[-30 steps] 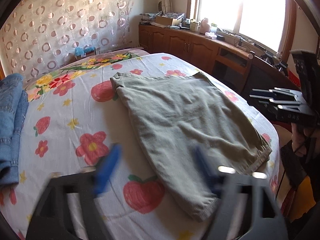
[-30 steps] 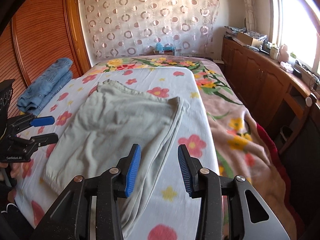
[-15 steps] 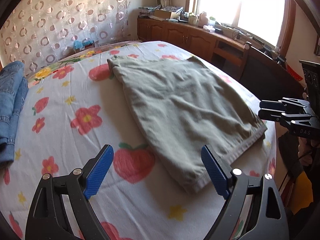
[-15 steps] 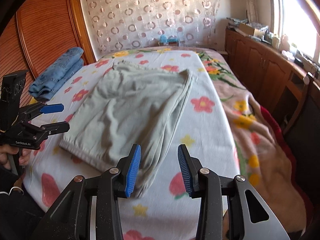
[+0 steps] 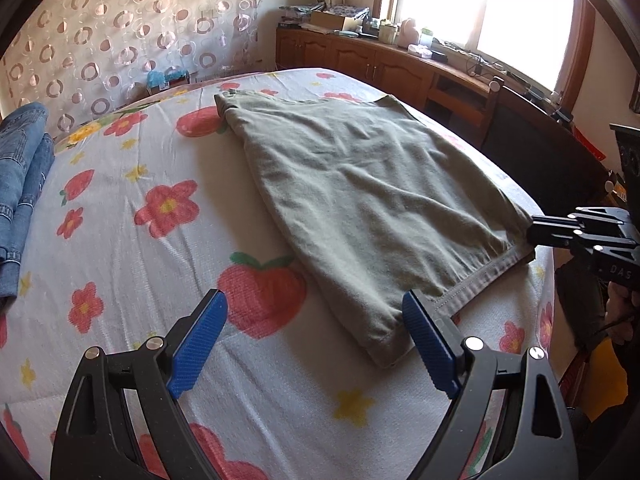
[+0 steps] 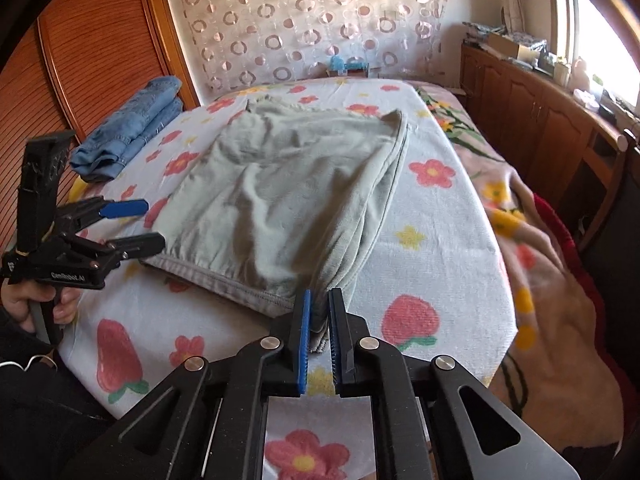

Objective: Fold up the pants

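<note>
Grey-green pants (image 6: 280,192) corner vanishes between closing right tongs (image 6: 319,304); left tongs (image 5: 316,320) gape wide.

Grey-green pants (image 5: 360,200) lie folded flat on the bed (image 5: 120,208), reaching toward its right edge. The left gripper (image 5: 312,336) hovers with its 2 blue pads (image 5: 196,340) spread wide beside the pants' near corner. The right gripper (image 5: 532,236) is closing on the waistband's right corner. Folded jeans (image 5: 20,184) sit at the bed's left edge.
</note>
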`<state>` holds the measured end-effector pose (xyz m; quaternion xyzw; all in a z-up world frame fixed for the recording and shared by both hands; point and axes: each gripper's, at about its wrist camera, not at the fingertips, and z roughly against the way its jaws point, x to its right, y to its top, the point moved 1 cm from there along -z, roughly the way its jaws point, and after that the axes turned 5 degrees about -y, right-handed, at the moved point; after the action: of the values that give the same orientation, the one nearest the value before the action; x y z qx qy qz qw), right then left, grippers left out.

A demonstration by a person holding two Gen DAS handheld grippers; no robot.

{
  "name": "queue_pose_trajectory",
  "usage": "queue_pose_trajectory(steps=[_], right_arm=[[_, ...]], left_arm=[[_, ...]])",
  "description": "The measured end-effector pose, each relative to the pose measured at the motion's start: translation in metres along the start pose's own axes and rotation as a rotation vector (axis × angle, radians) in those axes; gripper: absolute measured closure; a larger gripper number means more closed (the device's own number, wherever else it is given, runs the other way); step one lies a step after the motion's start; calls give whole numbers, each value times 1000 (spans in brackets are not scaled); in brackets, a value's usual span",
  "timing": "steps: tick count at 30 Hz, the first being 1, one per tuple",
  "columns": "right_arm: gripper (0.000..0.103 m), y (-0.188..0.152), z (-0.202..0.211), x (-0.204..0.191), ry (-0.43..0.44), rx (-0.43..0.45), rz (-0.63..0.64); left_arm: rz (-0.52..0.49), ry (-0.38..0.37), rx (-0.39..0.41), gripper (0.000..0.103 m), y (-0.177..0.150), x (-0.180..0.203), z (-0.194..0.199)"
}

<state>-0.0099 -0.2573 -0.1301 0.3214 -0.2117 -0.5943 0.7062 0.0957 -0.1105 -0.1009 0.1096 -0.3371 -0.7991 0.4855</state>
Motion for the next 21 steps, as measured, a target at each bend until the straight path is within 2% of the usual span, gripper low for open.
queue_pose_trajectory(steps=[7, 9, 12, 17, 18, 20, 21], right_arm=[[95, -7, 3, -4, -11, -5, 4], [95, -8, 0, -3, -13, -12, -7], [95, -6, -2, -3, -18, -14, -8], [95, -6, -1, -4, -24, -4, -8], [95, -6, -1, -4, -26, -2, -9], [86, -6, -1, -4, -36, 4, -10], [85, -6, -1, -4, -42, 9, -9]], left_arm=[[3, -24, 40, 14, 0, 3, 9], [7, -35, 46, 17, 0, 4, 11], [12, -56, 44, 29, -2, 6, 13], [22, -117, 21, 54, -8, 13, 9], [21, -120, 17, 55, -9, 14, 8], [19, -126, 14, 58, -12, 16, 7], [20, -124, 18, 59, -12, 17, 8]])
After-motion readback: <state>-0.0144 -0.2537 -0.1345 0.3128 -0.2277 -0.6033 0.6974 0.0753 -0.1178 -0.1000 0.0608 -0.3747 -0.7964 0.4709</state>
